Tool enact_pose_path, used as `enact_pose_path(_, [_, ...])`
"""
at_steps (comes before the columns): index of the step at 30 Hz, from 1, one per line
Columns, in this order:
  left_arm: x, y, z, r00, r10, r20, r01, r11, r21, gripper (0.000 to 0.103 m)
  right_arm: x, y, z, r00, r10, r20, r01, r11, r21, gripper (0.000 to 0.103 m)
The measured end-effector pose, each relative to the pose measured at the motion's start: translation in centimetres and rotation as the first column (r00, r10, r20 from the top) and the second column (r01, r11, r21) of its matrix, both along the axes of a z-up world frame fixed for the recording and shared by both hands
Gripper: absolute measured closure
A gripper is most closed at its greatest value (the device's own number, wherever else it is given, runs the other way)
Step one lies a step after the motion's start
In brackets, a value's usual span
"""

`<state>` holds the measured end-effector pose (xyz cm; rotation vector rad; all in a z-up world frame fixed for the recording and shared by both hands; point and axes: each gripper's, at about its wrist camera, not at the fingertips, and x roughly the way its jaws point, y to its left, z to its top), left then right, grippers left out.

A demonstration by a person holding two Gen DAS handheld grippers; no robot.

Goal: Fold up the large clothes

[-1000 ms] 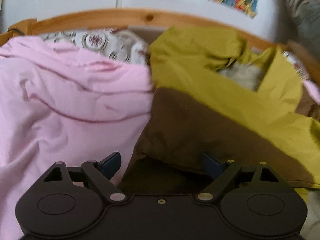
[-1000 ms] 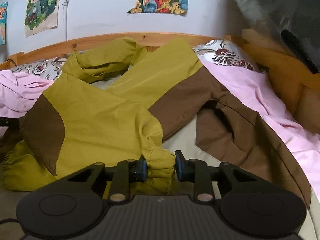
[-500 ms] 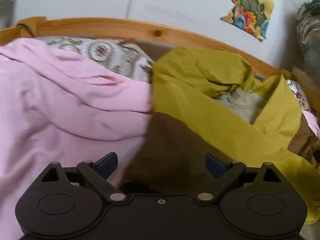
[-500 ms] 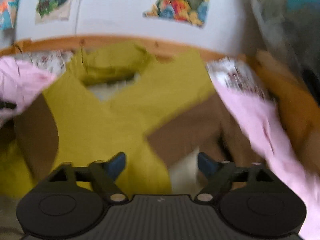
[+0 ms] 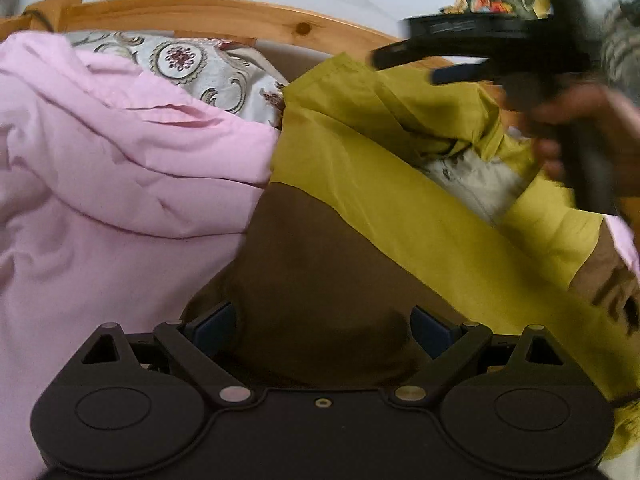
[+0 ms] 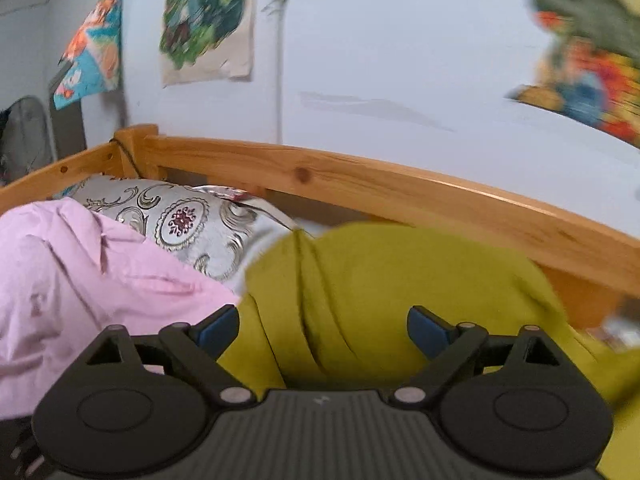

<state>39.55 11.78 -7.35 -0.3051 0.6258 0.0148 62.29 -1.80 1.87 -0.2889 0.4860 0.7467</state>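
Note:
An olive jacket with a brown panel lies crumpled on the bed. My left gripper is open above the brown panel; the cloth lies under its pads, not pinched. In the left wrist view a hand holds my right gripper over the jacket's far olive folds. In its own view the right gripper hovers over a hump of olive cloth. Its jaws are opening wide, and the cloth lies below them, not pressed by the pads.
A pink sheet is bunched at the left, also in the right wrist view. A patterned pillow rests against the wooden bed rail. Behind it is a white wall with posters.
My right gripper has let go of the olive cuff, opened wide and swung up and left toward the jacket's far end, coming into the left wrist view. The left gripper only rolled a little.

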Motion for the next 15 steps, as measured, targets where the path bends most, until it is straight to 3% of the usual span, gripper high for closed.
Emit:
enact_pose_path(4, [-0.5, 1.1, 0.7, 1.000, 0.020, -0.009, -0.021, 0.999, -0.030, 0.008, 2.2, 4.3, -1.4, 1.000, 0.000, 0.011, 0.001, 0.999, -0.048, 0.018])
enact_pose_path(6, [-0.9, 1.6, 1.0, 0.999, 0.038, -0.008, -0.038, 0.999, -0.038, 0.008, 2.9, 5.5, -2.2, 1.000, -0.008, -0.017, 0.007, 0.997, -0.082, 0.058])
enact_pose_path(7, [-1.1, 1.8, 1.1, 0.999, 0.043, -0.008, -0.044, 0.998, -0.042, 0.008, 2.6, 5.5, -2.4, 1.000, -0.022, -0.013, 0.020, 0.996, -0.088, 0.099])
enact_pose_path(11, [-1.8, 2.3, 1.6, 0.998, 0.060, 0.006, -0.060, 0.997, -0.045, 0.008, -1.0, 2.3, -0.6, 0.984, -0.069, 0.163, 0.063, 0.997, 0.042, 0.100])
enact_pose_path(15, [-2.0, 2.0, 1.9, 0.998, 0.052, 0.018, -0.051, 0.998, -0.031, 0.008, -5.6, -3.4, 2.1, 0.946, -0.224, 0.235, 0.167, 0.956, 0.240, 0.100])
